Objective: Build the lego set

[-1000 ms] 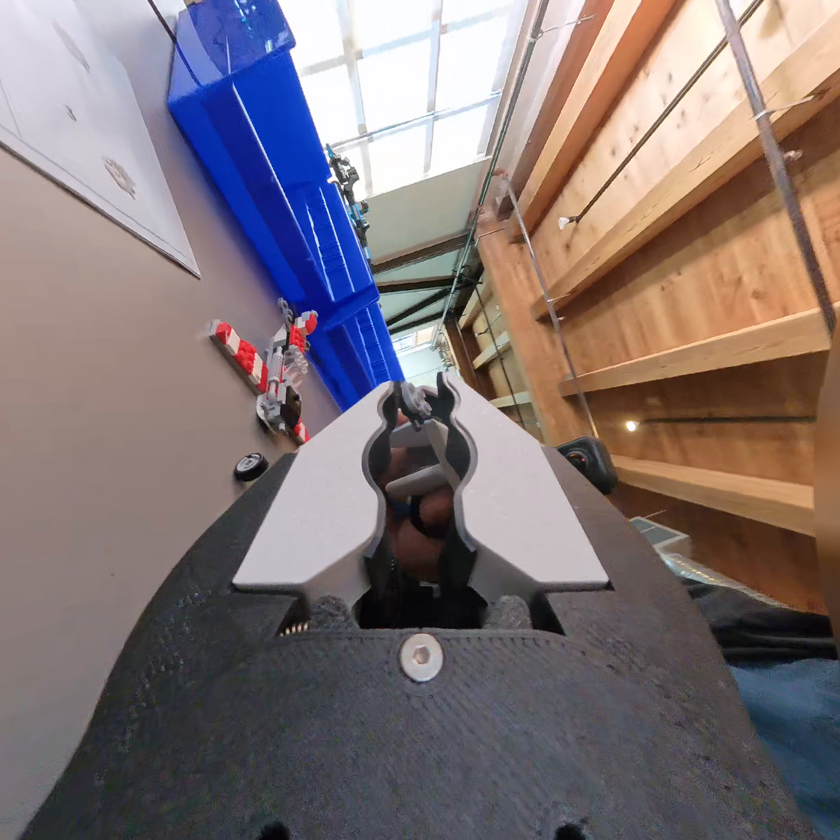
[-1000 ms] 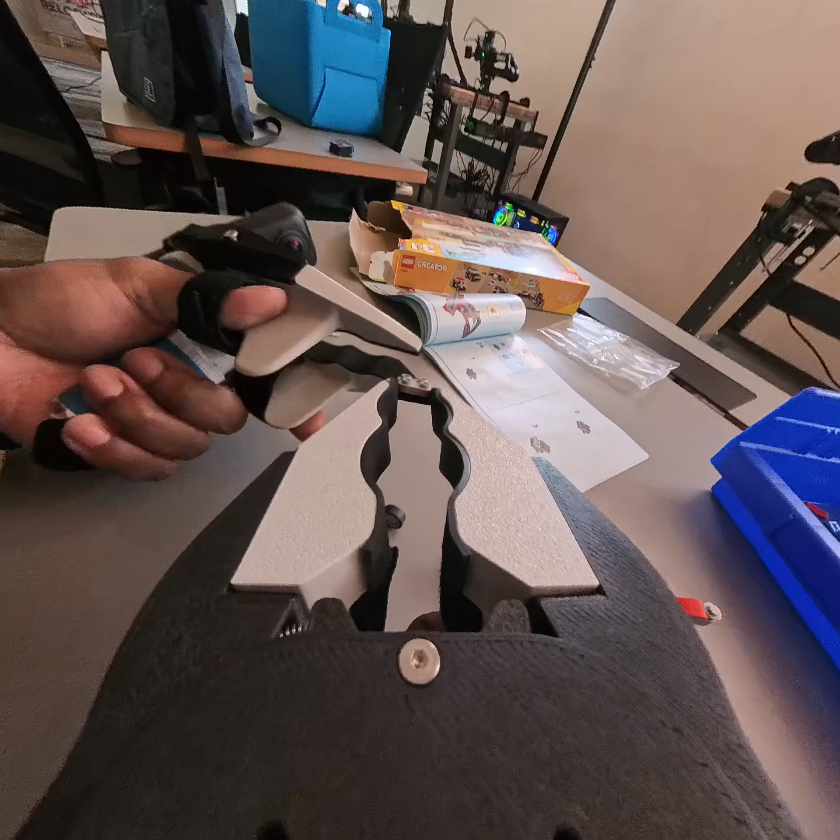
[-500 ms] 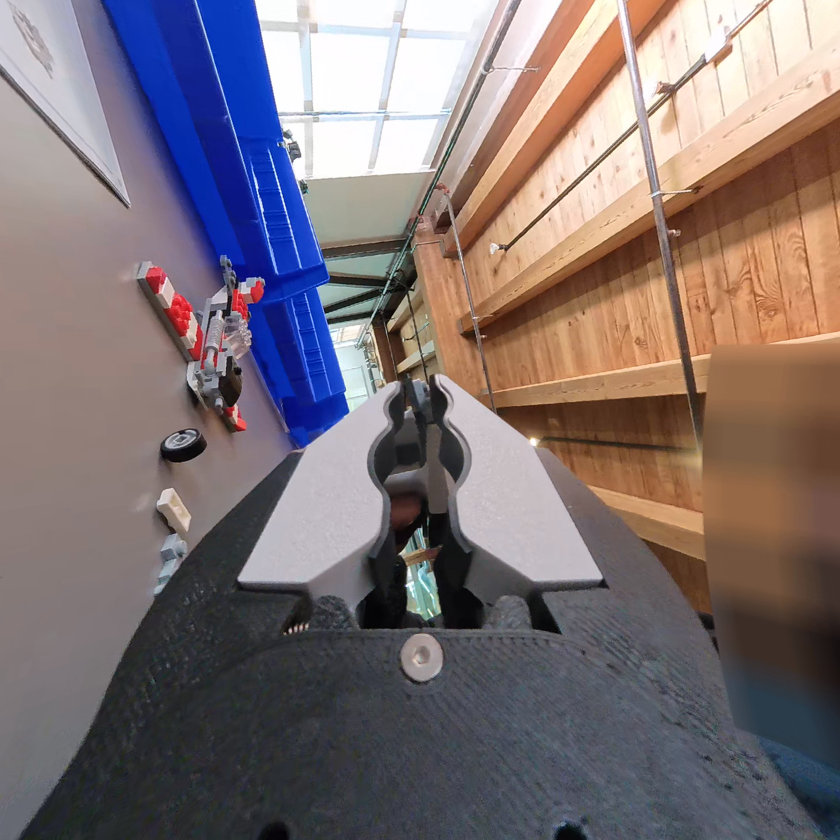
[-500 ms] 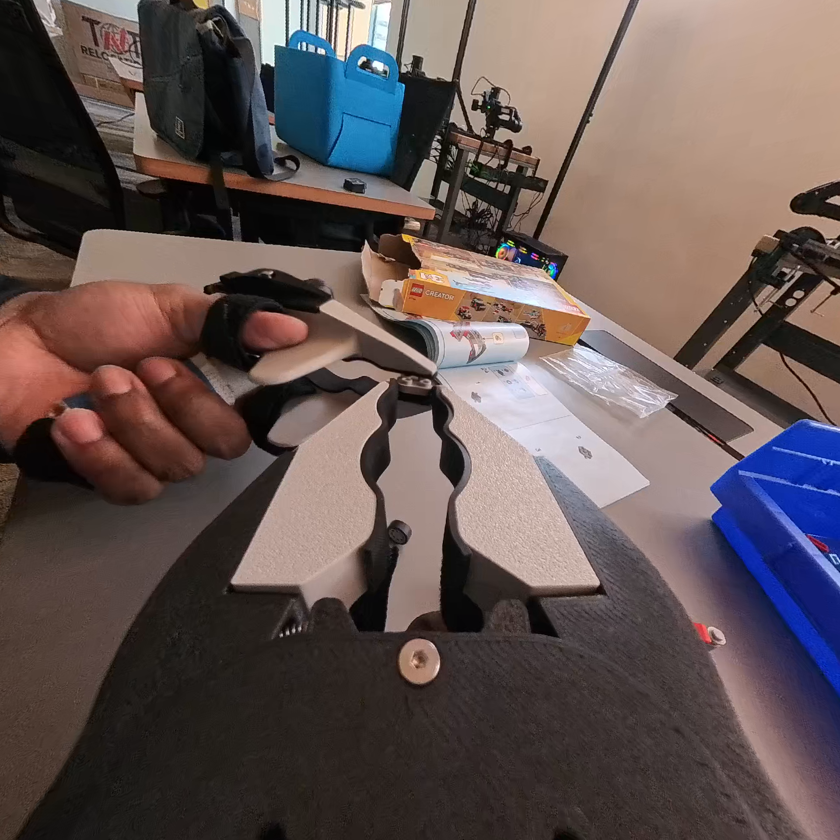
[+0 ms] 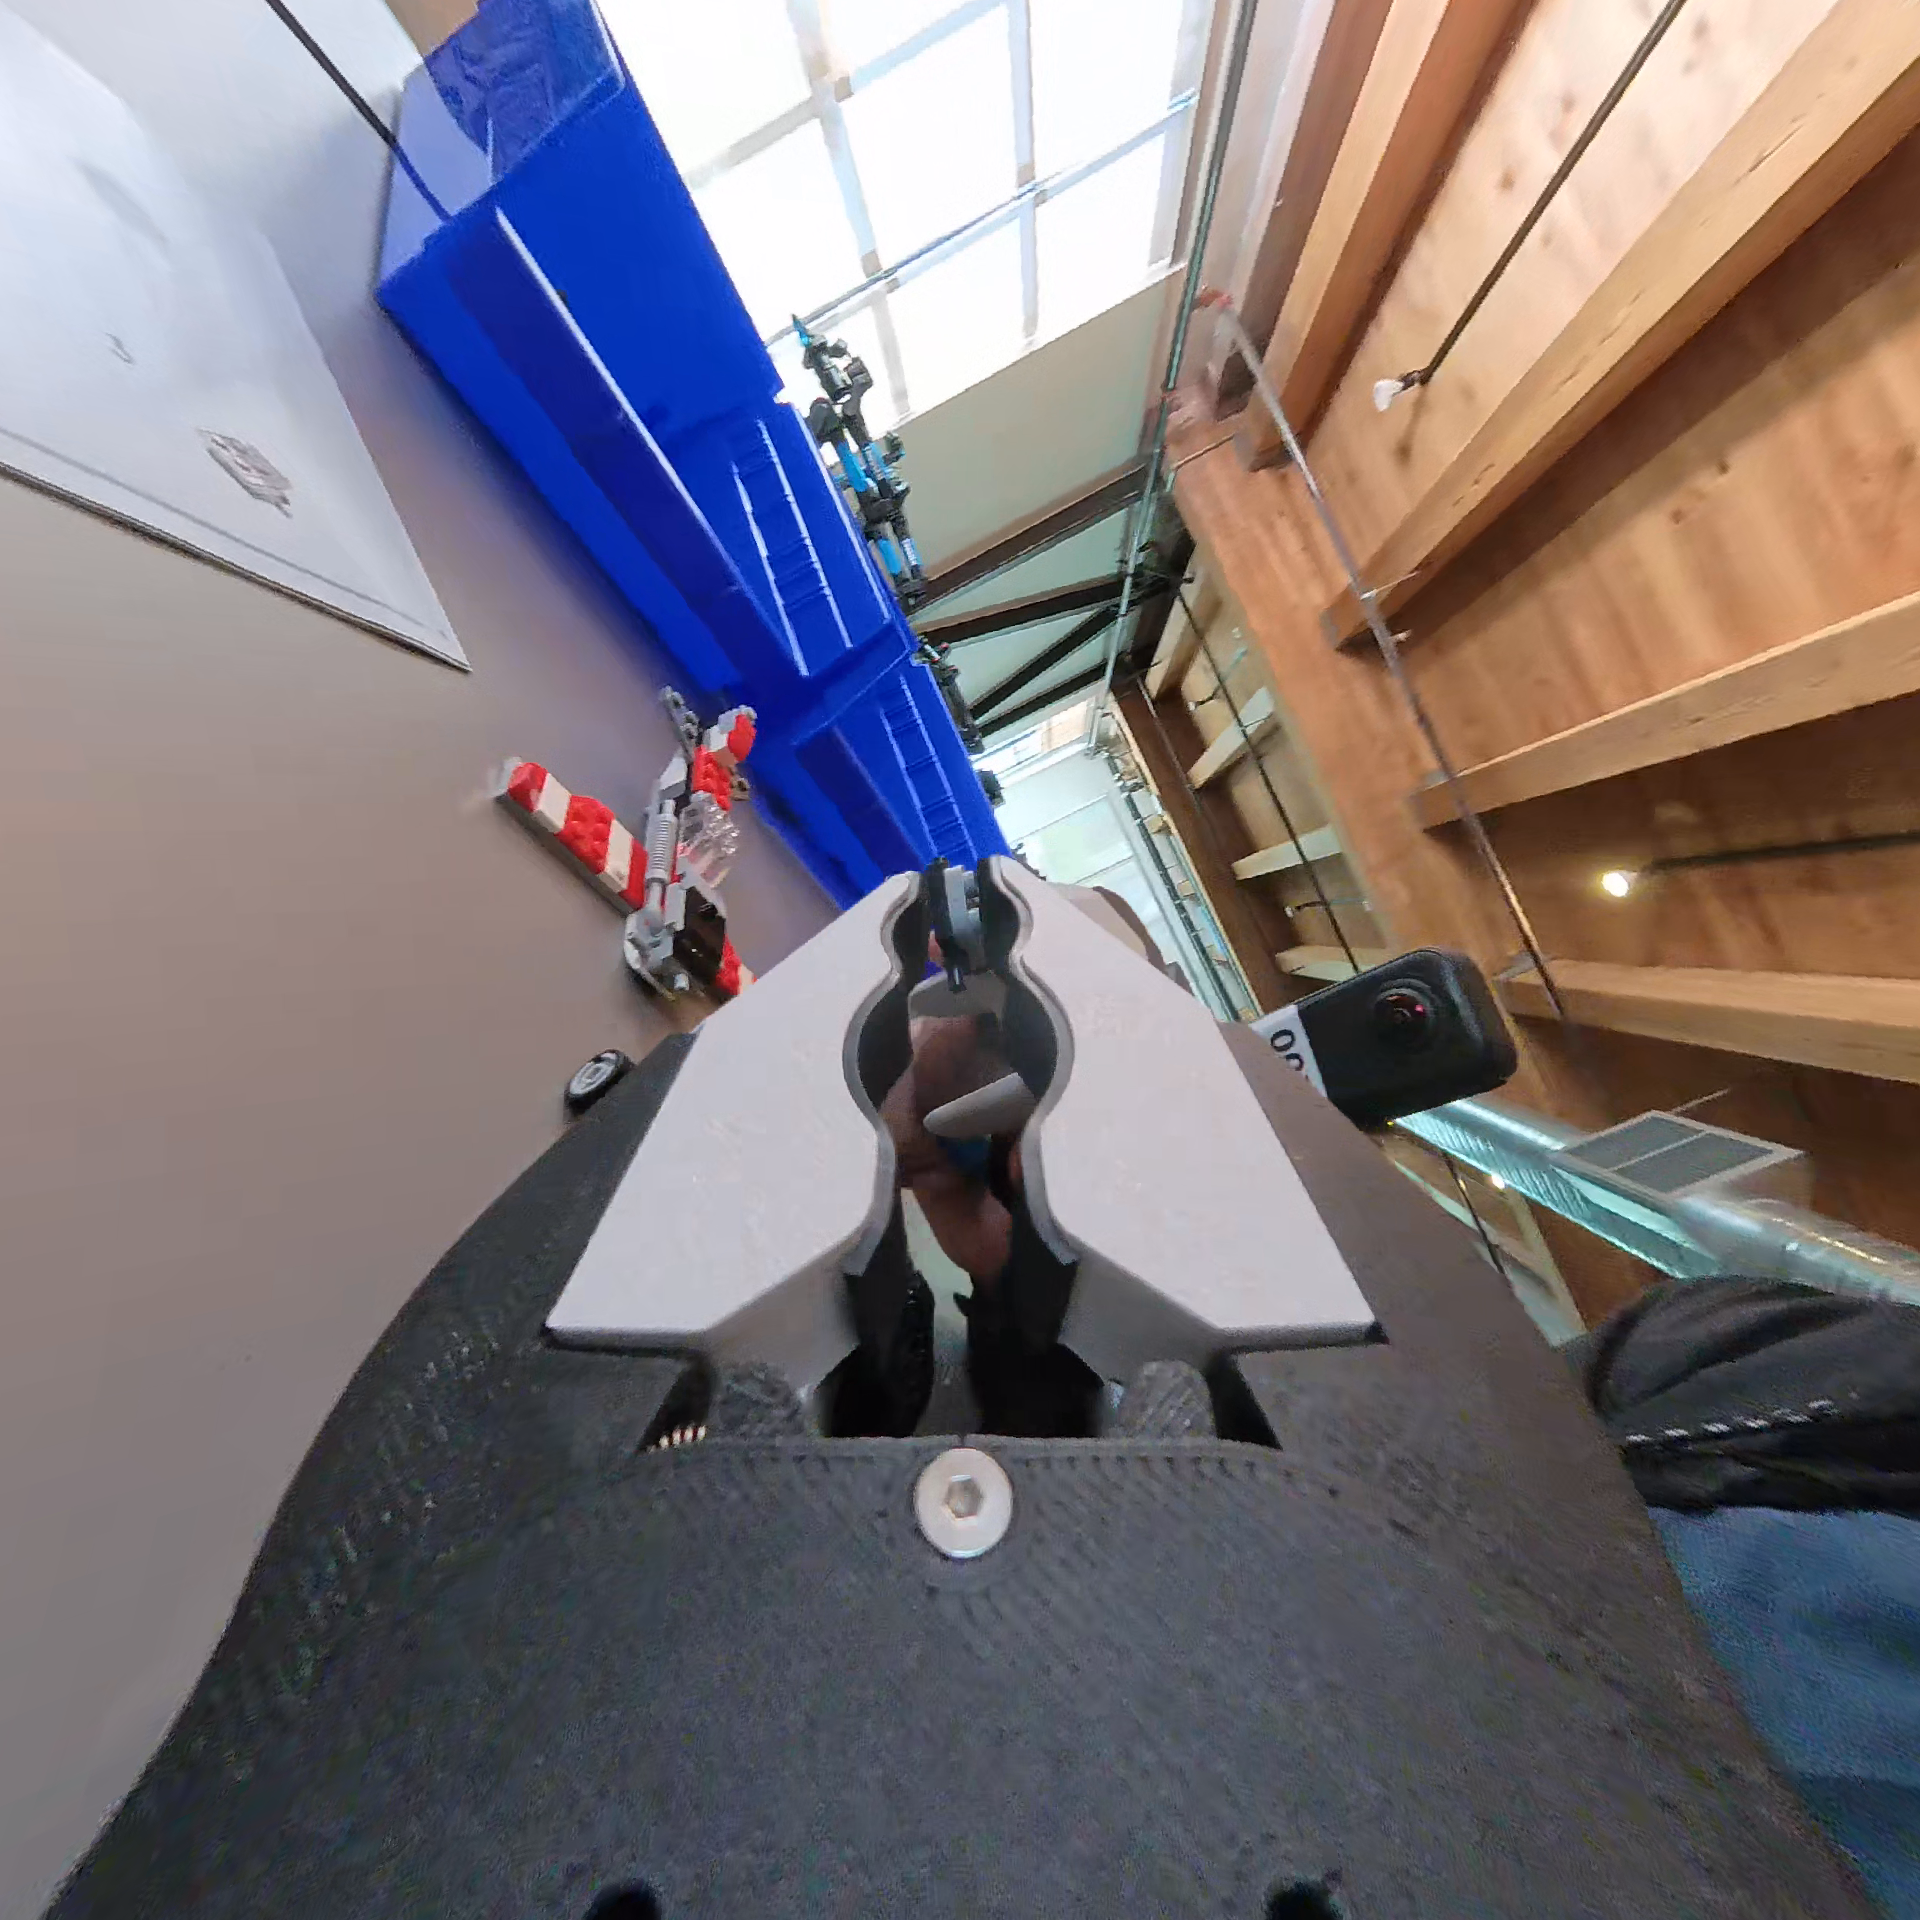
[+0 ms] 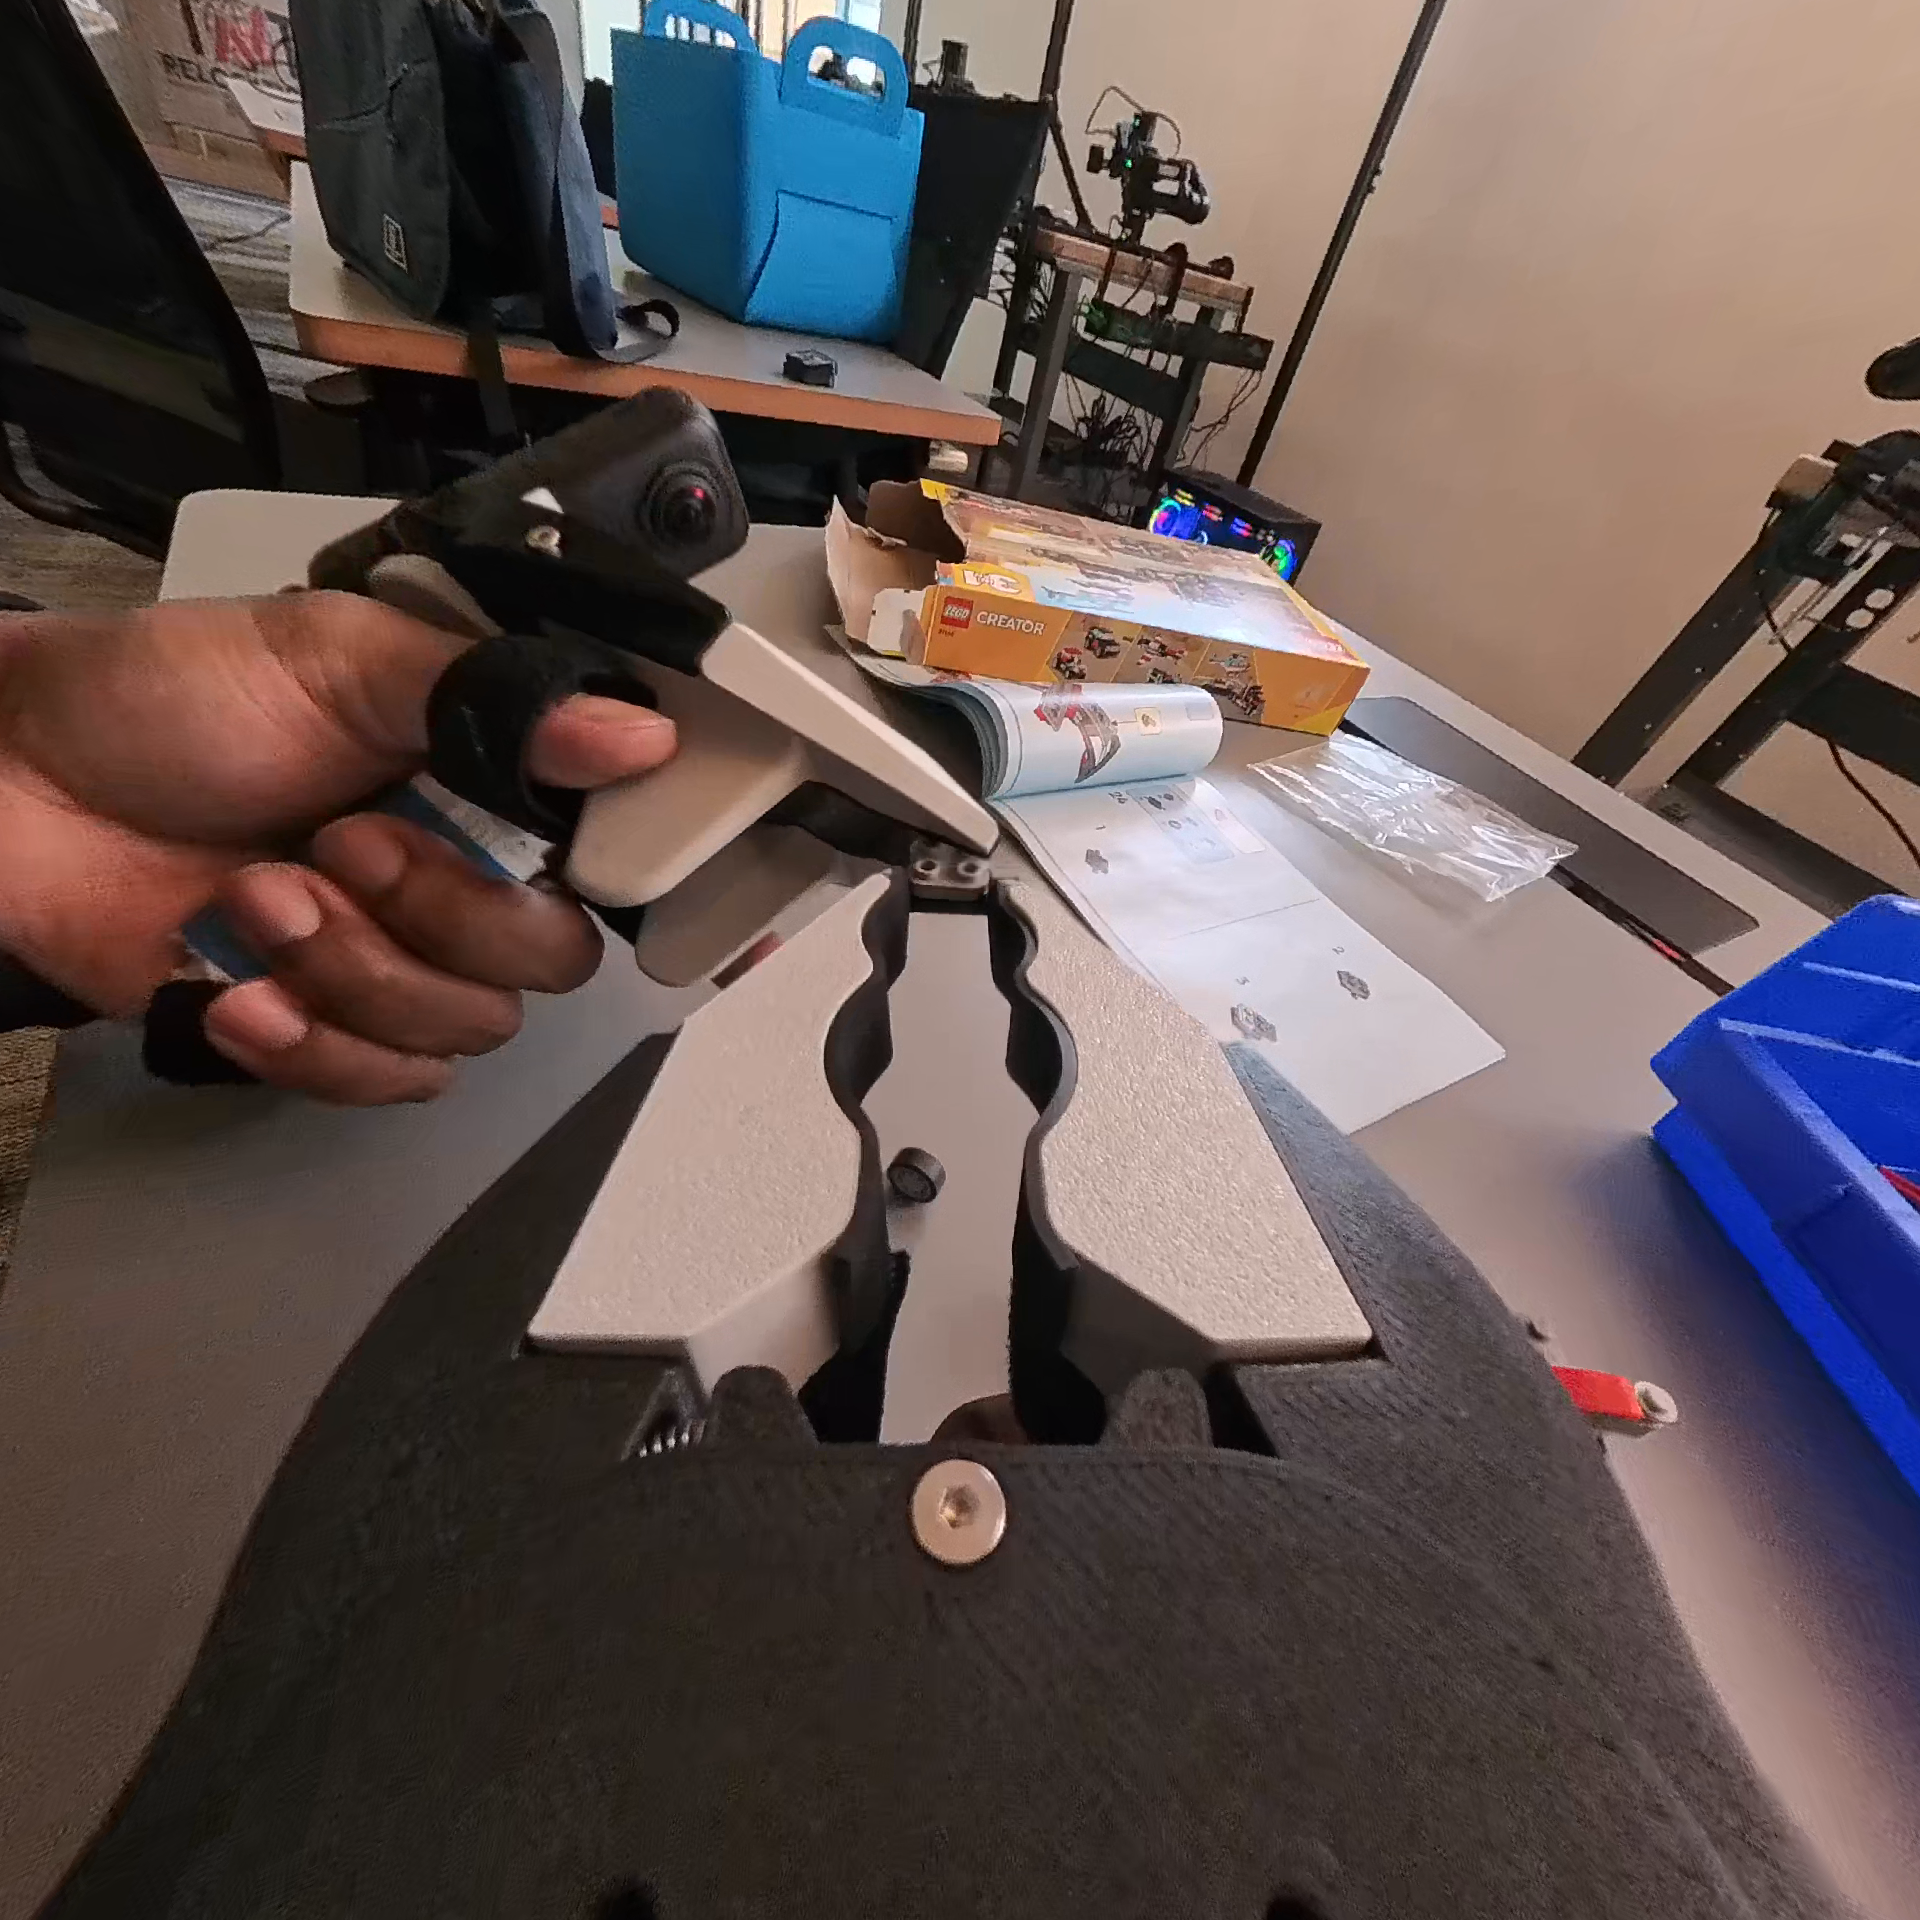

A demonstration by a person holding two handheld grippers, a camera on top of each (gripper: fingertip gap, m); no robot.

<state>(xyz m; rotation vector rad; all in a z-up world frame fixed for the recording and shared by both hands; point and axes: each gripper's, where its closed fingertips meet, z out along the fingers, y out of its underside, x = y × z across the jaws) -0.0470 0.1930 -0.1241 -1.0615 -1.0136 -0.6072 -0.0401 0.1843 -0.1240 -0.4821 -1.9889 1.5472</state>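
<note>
Presently a small grey piece (image 6: 945,871), light, stiff and easily dropped, is being pinched at its edges between both tips in mid-air, the left gripper (image 6: 961,847) and right gripper (image 6: 948,896) each clamped on it, at twelve o'clock.
</note>
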